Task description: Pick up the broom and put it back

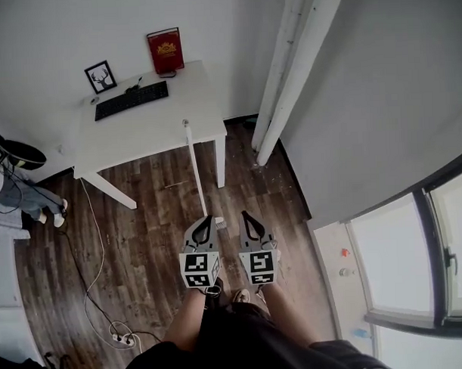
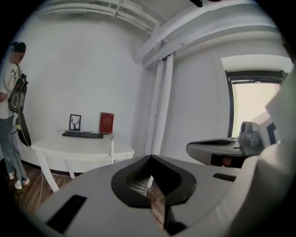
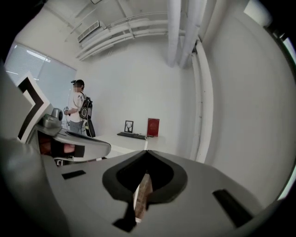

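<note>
While my arms reach forward side by side, left tongs [image 1: 205,219] and right tongs [image 1: 246,214] are both pinched together, empty. The broom [image 1: 195,166] stands upright just beyond their tips

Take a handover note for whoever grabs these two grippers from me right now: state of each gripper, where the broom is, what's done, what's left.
Left gripper: shut, holding nothing.
Right gripper: shut, holding nothing.
Broom: standing, with its handle leaning against the front edge of the white table. Its head is on the wood floor, just ahead of the two gripper tips. Neither gripper has hold of it.
Done: the broom looks already put back against the table.
Left: probably nothing, beyond checking that it does not slide off the table edge.
</note>
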Available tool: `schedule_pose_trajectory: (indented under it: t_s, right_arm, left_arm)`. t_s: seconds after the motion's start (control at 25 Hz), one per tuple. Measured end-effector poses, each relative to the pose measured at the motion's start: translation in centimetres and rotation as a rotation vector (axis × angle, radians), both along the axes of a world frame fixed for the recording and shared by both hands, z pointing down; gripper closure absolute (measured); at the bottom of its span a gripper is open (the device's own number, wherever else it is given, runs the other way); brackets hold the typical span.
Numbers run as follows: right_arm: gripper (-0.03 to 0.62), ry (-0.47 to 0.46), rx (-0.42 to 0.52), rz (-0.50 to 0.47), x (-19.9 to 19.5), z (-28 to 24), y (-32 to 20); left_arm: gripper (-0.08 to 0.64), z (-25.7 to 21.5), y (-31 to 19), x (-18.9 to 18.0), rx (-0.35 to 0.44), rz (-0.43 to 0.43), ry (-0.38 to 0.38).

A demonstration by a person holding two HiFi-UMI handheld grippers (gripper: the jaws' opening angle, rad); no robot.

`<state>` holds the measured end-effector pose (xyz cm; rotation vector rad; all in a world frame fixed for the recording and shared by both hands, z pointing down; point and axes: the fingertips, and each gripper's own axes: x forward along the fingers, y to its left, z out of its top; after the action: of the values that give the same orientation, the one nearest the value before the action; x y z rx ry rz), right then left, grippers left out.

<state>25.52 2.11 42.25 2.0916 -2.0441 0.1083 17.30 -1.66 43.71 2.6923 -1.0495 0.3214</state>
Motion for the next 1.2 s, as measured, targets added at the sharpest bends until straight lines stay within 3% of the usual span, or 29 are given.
schedule_pose_trajectory:
  t_s: [0.12,0.32,0.8,1.2]
  right_arm:
    - [0.571,-0.012,0.091,-0.008,-0.1,-3.9,2.5]
    - [0.571,0.004,0.144,-0.008,-0.1,-6.9,5.4]
    - [0.571,0.03,0.154,-0.014,0.2,-7.9,8.0]
    - [0.571,0.084,0.13,-0.051,0.5,-10.1,7.0]
  left_arm:
    - [0.56,-2.9,2.3,0.7,0.059,0.017,0.011]
    - [0.558,-6.2,5.1,2.1,0.123,0.054,0.04]
    - [0.56,-6.5,8.1,3.4,0.129,0.1,0.024]
    - [0.558,-8.2,7.2,3.6,0.164,0.097,0.028]
